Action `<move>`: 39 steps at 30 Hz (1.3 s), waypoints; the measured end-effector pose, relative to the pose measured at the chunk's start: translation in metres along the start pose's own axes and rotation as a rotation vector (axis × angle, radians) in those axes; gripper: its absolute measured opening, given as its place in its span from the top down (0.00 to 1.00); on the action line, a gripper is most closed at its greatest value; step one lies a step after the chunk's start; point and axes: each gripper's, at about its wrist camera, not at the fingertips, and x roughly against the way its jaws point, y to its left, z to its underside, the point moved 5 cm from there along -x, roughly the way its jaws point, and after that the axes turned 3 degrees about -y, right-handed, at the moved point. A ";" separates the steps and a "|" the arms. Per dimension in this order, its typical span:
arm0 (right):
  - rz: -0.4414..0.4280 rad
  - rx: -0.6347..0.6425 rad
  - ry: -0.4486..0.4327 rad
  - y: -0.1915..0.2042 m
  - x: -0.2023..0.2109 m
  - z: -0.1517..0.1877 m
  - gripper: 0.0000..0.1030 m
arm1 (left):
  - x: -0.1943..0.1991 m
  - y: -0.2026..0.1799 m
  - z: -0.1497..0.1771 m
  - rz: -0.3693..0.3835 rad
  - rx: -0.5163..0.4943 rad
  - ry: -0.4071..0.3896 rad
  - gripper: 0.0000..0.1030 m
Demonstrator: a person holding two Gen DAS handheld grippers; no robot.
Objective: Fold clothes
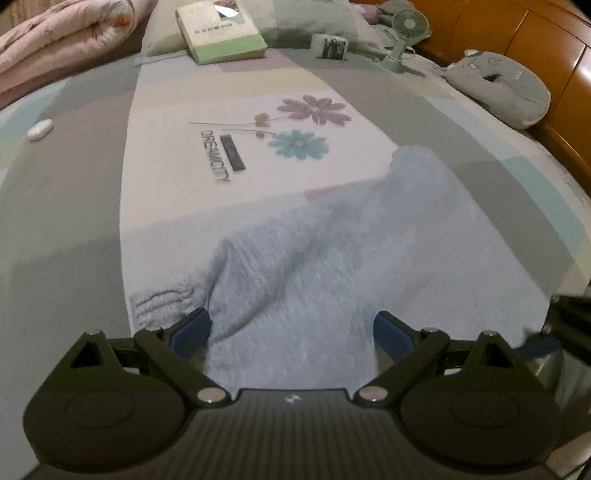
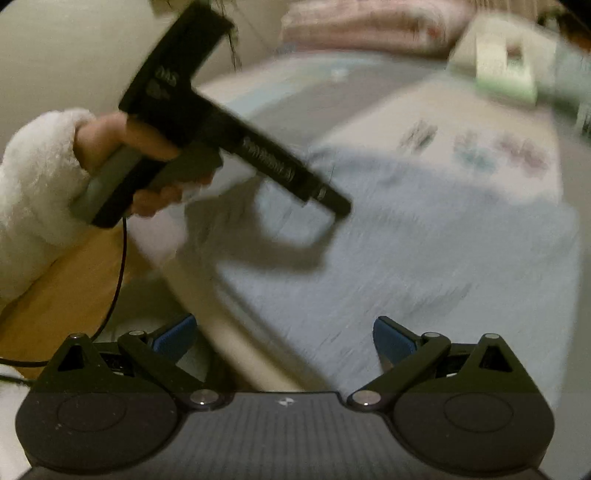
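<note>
In the left wrist view, a rolled pink quilt (image 1: 62, 33) lies at ten o'clock, at the far corner of the bed (image 1: 66, 206), whose cover is patterned in grey and pastel blocks. A small white oblong object (image 1: 40, 130) sits alone on the grey at nine o'clock. Toward twelve, a green-and-white box (image 1: 221, 35) leans on a pillow (image 1: 314, 18), with a smaller white pack (image 1: 330, 46) just right of it. A pale panel printed with flowers (image 1: 303, 125) and lettering runs down the middle. At one o'clock stands a little green fan (image 1: 404, 31), then a grey cushion (image 1: 506, 86) against the orange wooden headboard (image 1: 517, 33) at two o'clock.

The light blue garment (image 1: 332, 266), the thing to fold, is spread on the near half of the bed, its gathered cuff (image 1: 162, 301) at seven o'clock. The left gripper (image 1: 291, 328) hangs over it with fingers wide apart, clamping nothing.

The right wrist view is motion-blurred. At nine o'clock a hand (image 2: 140, 147) in a fluffy white sleeve (image 2: 33, 177) holds the other tool's handle. The right gripper (image 2: 284, 334) is likewise spread apart, empty, above the garment's edge.
</note>
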 end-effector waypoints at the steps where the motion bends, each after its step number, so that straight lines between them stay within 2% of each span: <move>1: 0.007 -0.002 0.007 -0.001 -0.001 0.002 0.00 | 0.001 0.000 0.004 -0.001 -0.002 -0.005 0.07; 4: 0.027 -0.009 0.029 -0.005 -0.003 0.007 0.00 | 0.015 -0.003 0.008 -0.005 0.000 -0.024 0.07; 6: 0.027 -0.029 0.004 -0.006 0.008 0.005 0.00 | 0.035 -0.005 0.007 0.001 0.005 -0.052 0.07; 8: 0.025 -0.042 -0.031 -0.006 0.020 0.005 0.00 | 0.046 -0.010 0.011 0.058 0.013 -0.079 0.07; 11: 0.015 -0.089 -0.010 -0.012 0.020 0.010 0.00 | 0.036 -0.015 0.033 0.114 0.049 0.005 0.07; 13: 0.037 -0.111 0.035 -0.016 0.012 0.019 0.00 | 0.031 -0.018 0.043 0.104 0.026 0.013 0.07; 16: 0.086 -0.108 0.047 -0.019 0.014 0.019 0.00 | 0.045 -0.022 0.042 0.076 0.020 0.000 0.07; 21: 0.143 -0.125 0.028 -0.023 0.027 0.013 0.00 | 0.079 -0.024 0.034 0.081 0.011 -0.082 0.07; 23: 0.163 -0.147 0.033 -0.027 0.030 0.015 0.00 | 0.077 -0.027 0.038 0.110 0.026 -0.071 0.07; 25: 0.176 -0.169 0.046 -0.031 0.030 0.019 0.00 | 0.068 -0.029 0.048 0.130 0.040 -0.025 0.07; 28: 0.189 -0.185 0.067 -0.035 0.030 0.025 0.00 | 0.052 -0.026 0.062 0.120 0.073 0.036 0.07; 35: 0.207 -0.194 0.035 -0.036 0.042 0.020 0.00 | 0.074 -0.031 0.051 0.114 0.076 -0.025 0.07; 39: 0.219 -0.229 0.029 -0.044 0.048 0.026 0.00 | 0.071 -0.037 0.056 0.101 0.060 -0.005 0.07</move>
